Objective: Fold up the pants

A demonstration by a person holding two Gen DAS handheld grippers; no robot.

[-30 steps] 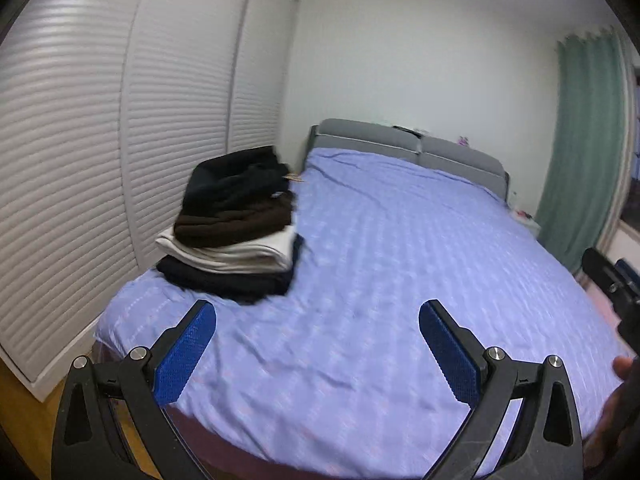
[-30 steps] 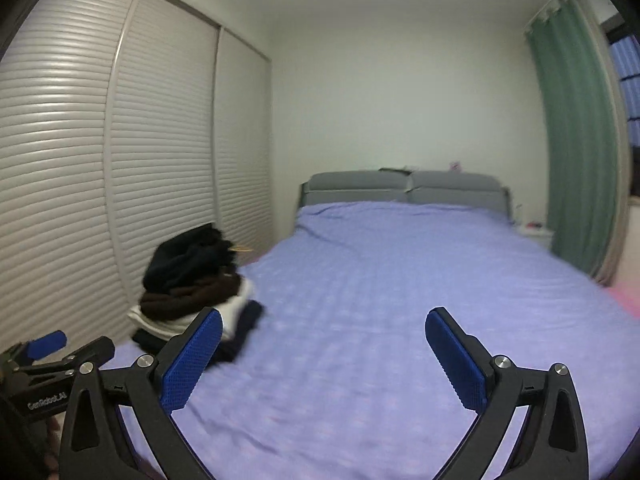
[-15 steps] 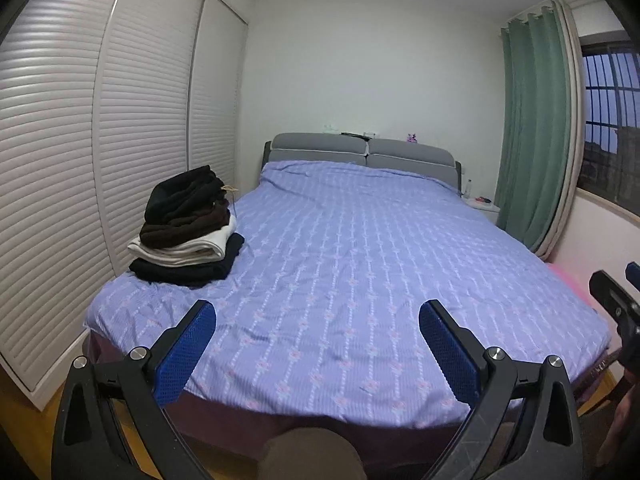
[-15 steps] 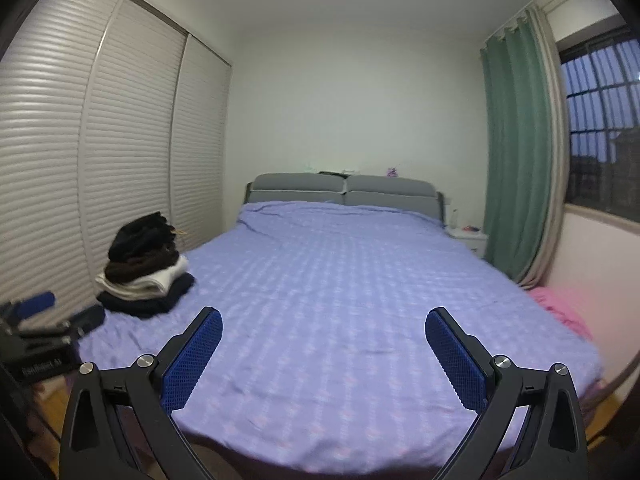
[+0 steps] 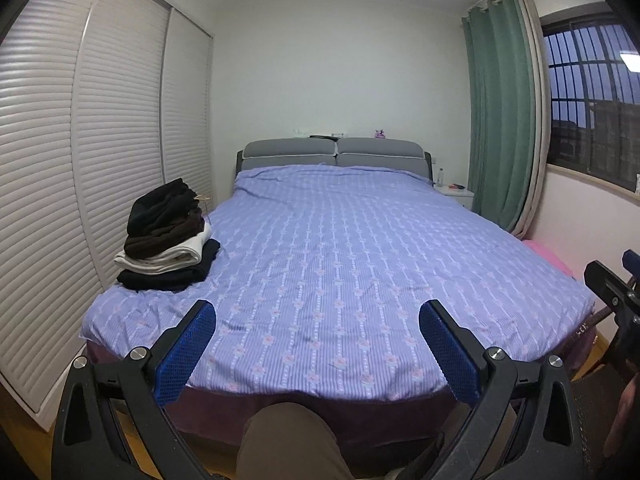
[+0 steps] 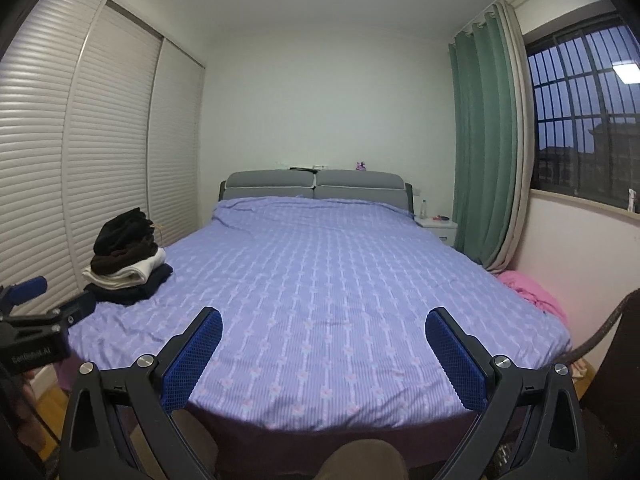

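A stack of folded clothes (image 5: 166,240), black, brown and white, sits on the near left corner of the bed (image 5: 340,264); it also shows in the right wrist view (image 6: 128,258). My left gripper (image 5: 318,344) is open and empty, held off the foot of the bed. My right gripper (image 6: 323,350) is open and empty, also off the foot of the bed. The left gripper's body shows at the left edge of the right wrist view (image 6: 36,332). No unfolded pants lie on the bedspread.
White louvred wardrobe doors (image 5: 80,168) run along the left side. A green curtain (image 6: 484,152) and barred window (image 6: 580,120) are on the right. A pink cloth (image 6: 528,292) lies at the bed's right edge. A knee in brown trousers (image 5: 288,436) is below.
Both grippers have pulled back from the bed and away from the clothes stack, so the whole bed and room now show. Both stay open.
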